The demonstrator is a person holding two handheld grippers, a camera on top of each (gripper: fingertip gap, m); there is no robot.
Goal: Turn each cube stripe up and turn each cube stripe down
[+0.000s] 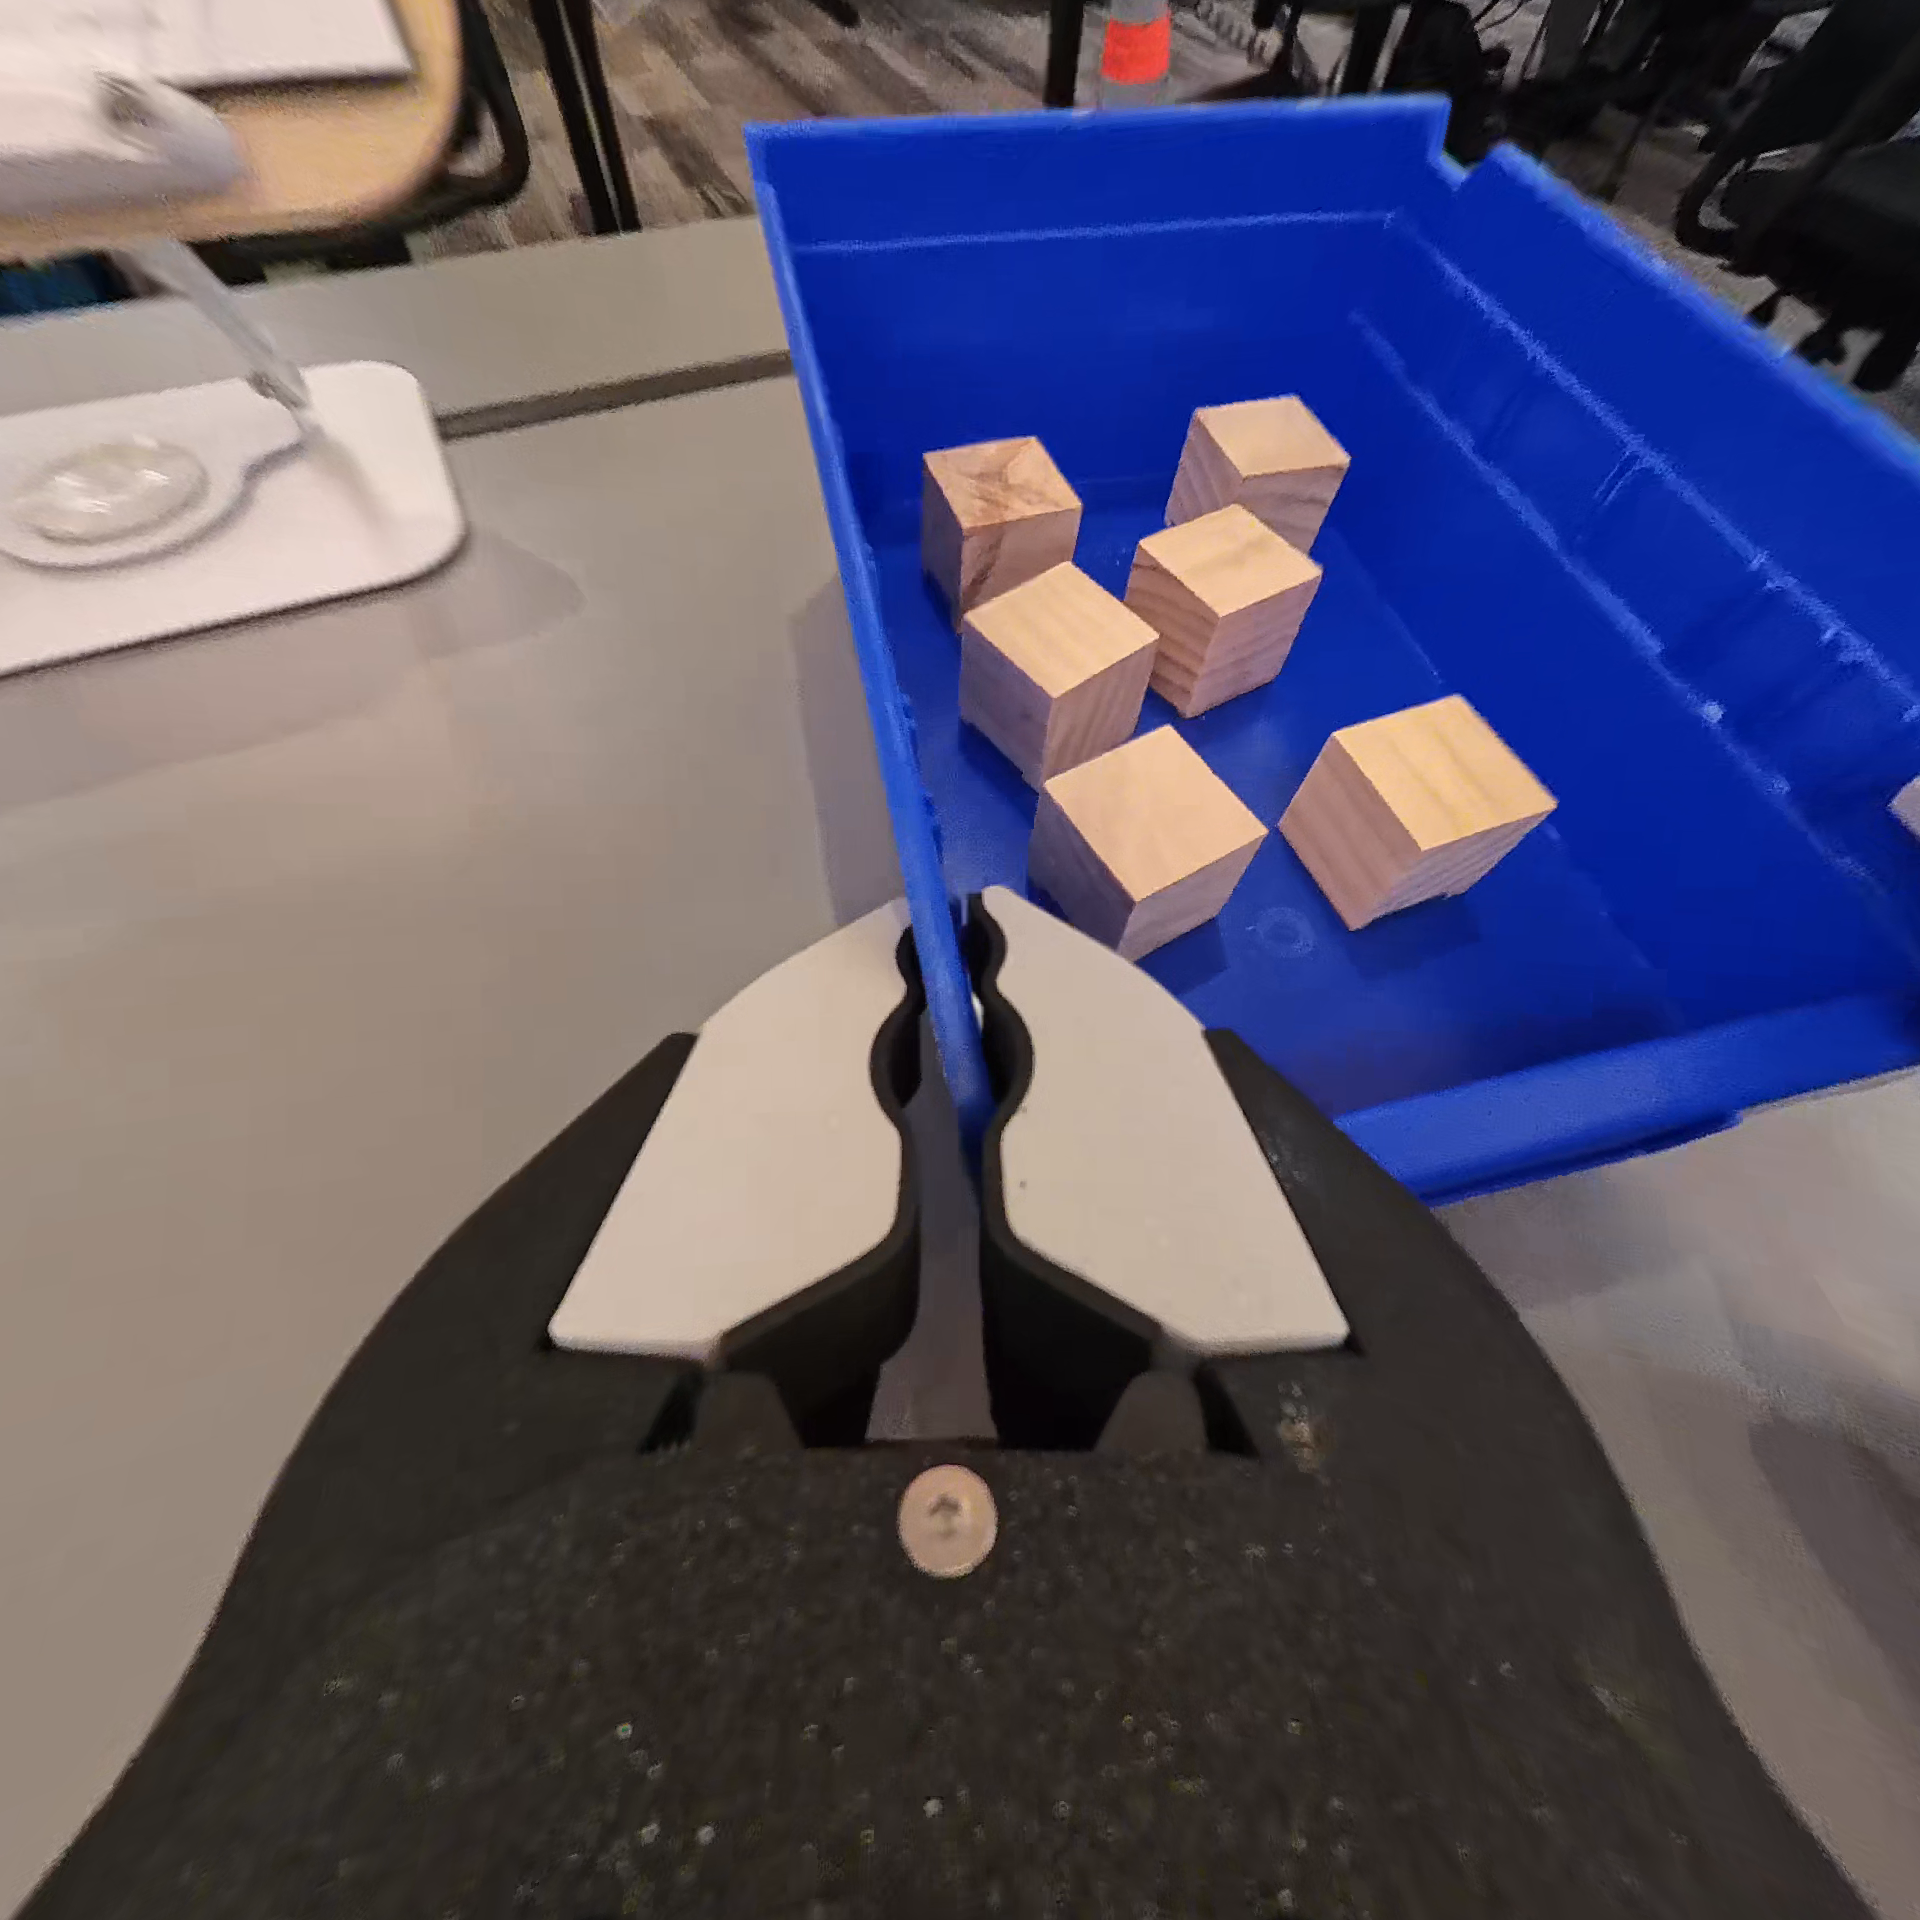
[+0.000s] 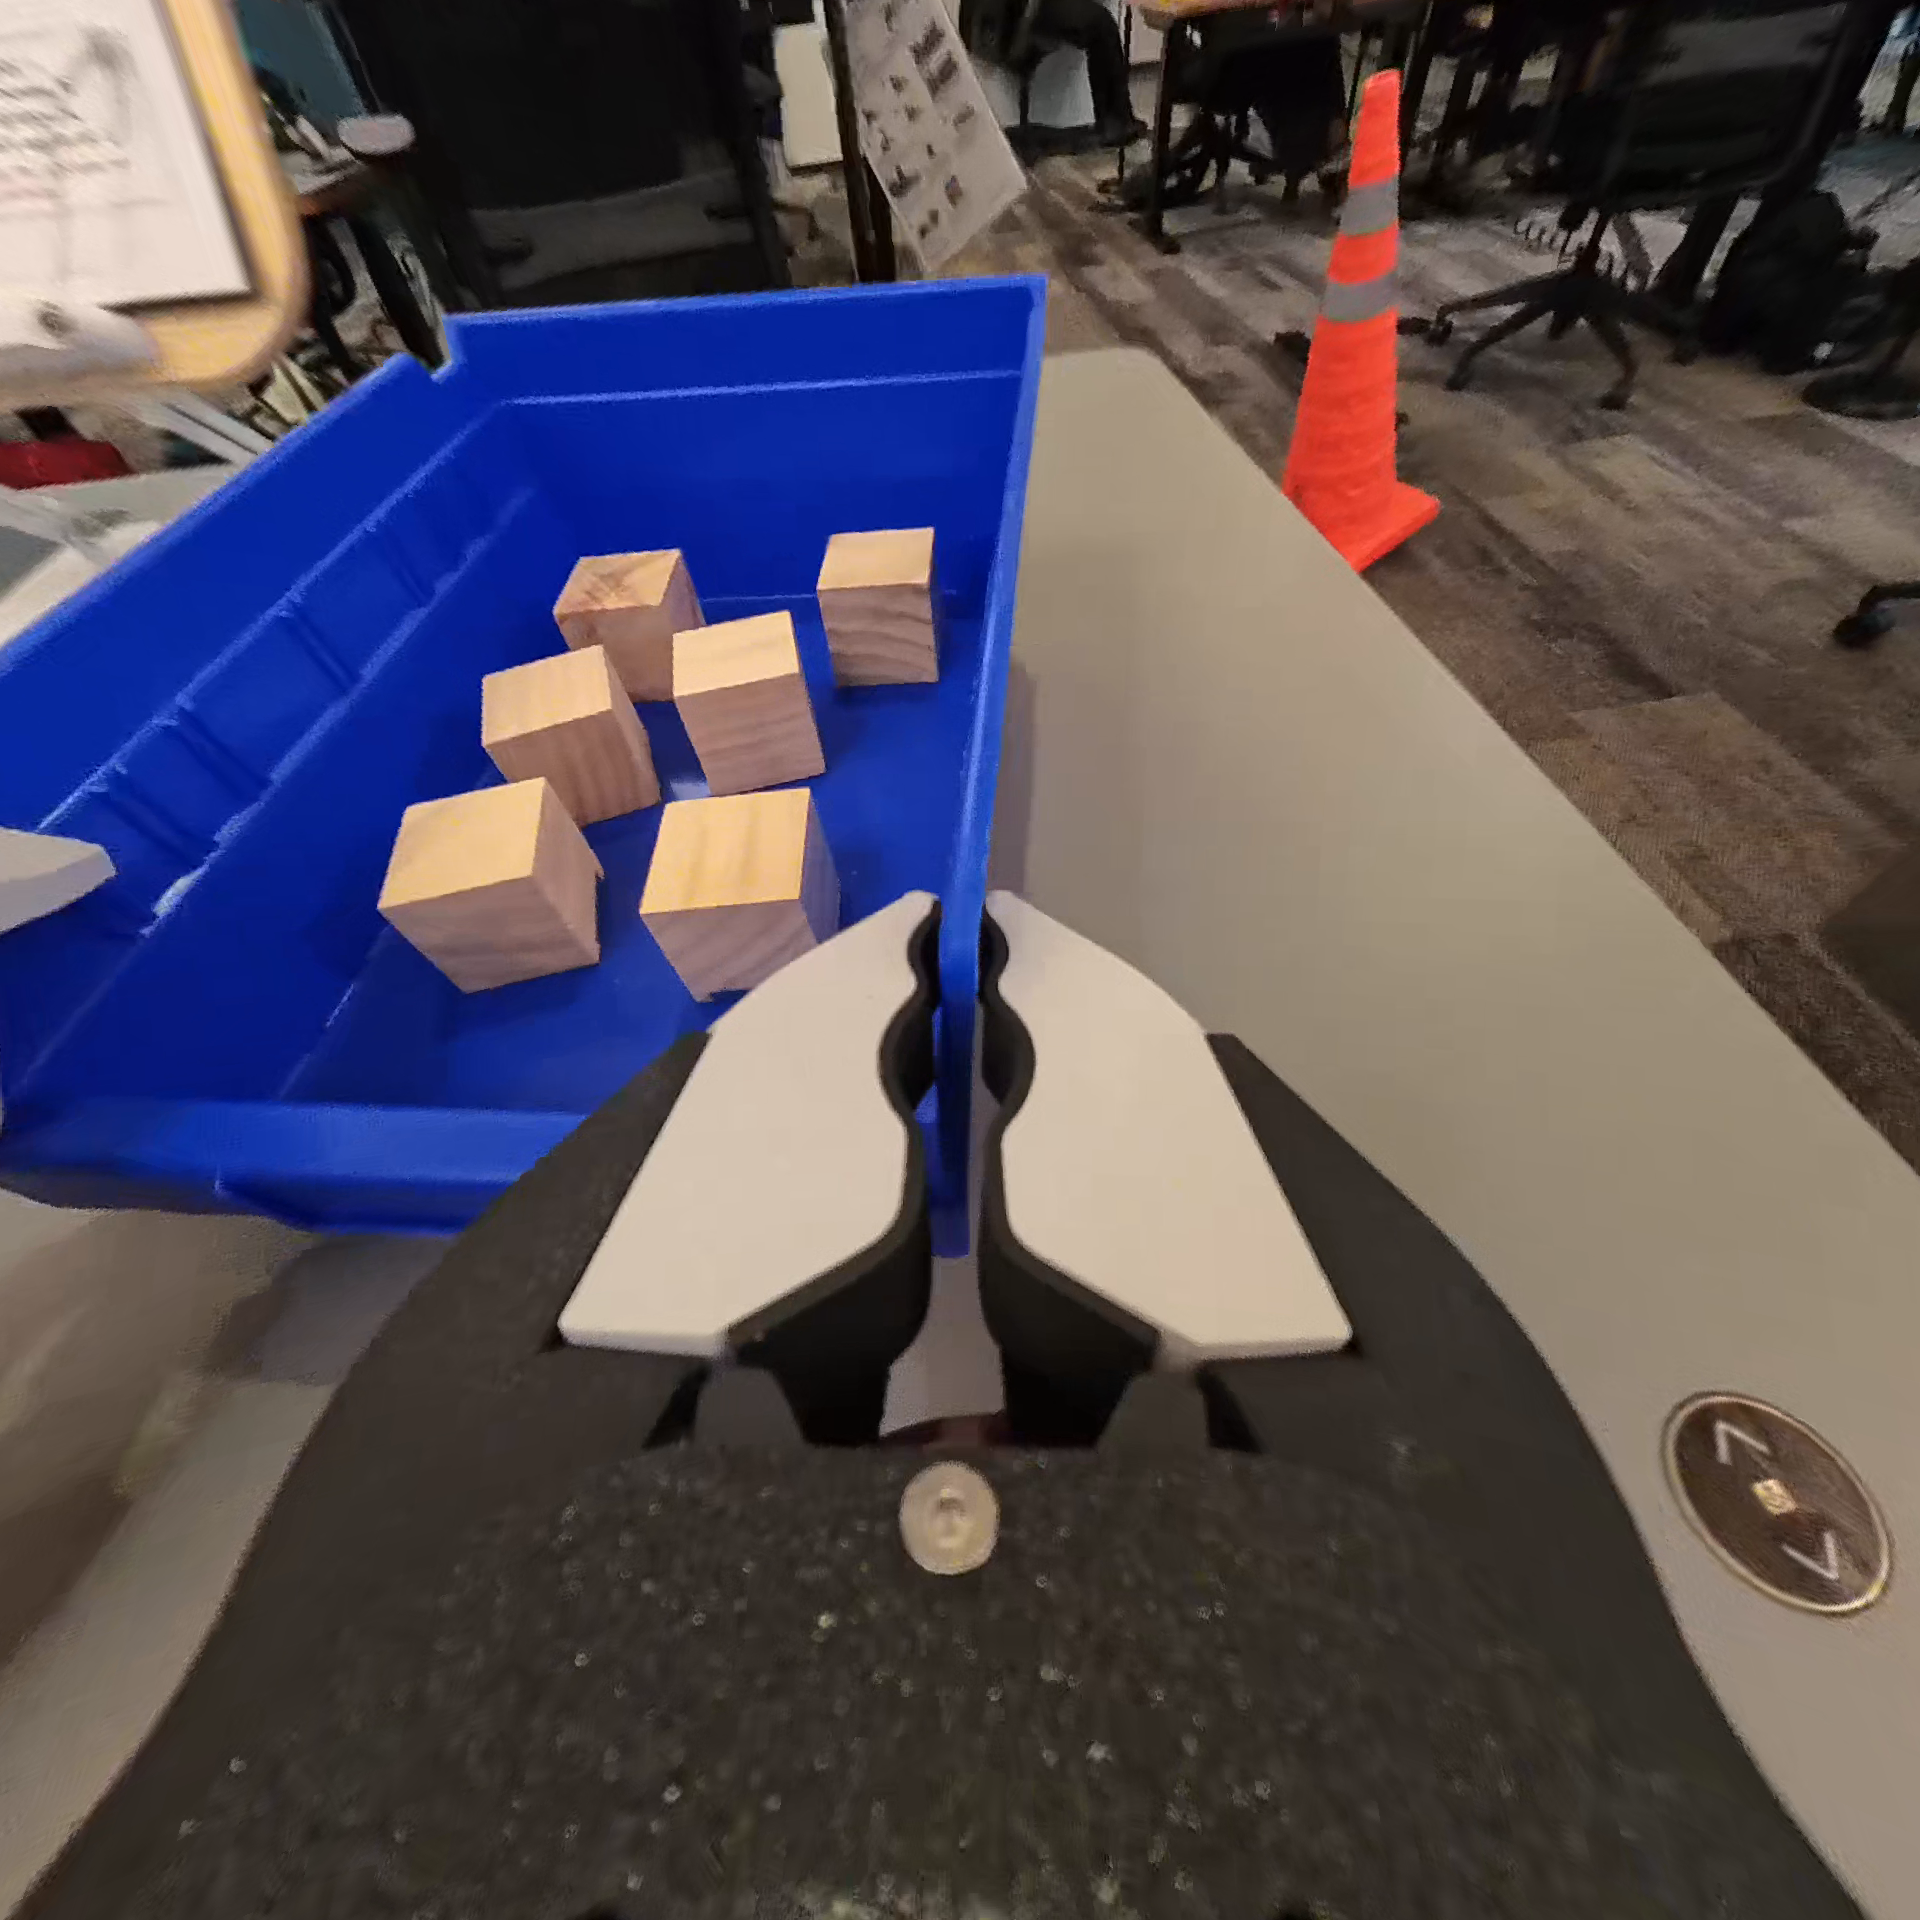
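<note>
A blue plastic bin [image 1: 1143, 239] stands on the grey table [image 1: 416, 935] and holds several plain wooden cubes [image 1: 1143, 831]. No stripe shows on the cube faces in view. My left gripper [image 1: 951, 909] is shut on the bin's left side wall near its front corner, with both pads pressed on the thin blue wall. In the right wrist view the bin [image 2: 727, 353] and cubes [image 2: 727, 883] lie to the left. My right gripper [image 2: 961, 909] is shut on the bin's right side wall. The left gripper's grey fingertip [image 2: 47, 873] shows at that view's left edge.
A white stand base with a clear round lens [image 1: 208, 509] sits on the table left of the bin. An orange traffic cone [image 2: 1356, 343] stands on the floor beyond the table's right edge. A round black inset [image 2: 1775, 1501] is set in the tabletop. Chairs stand behind.
</note>
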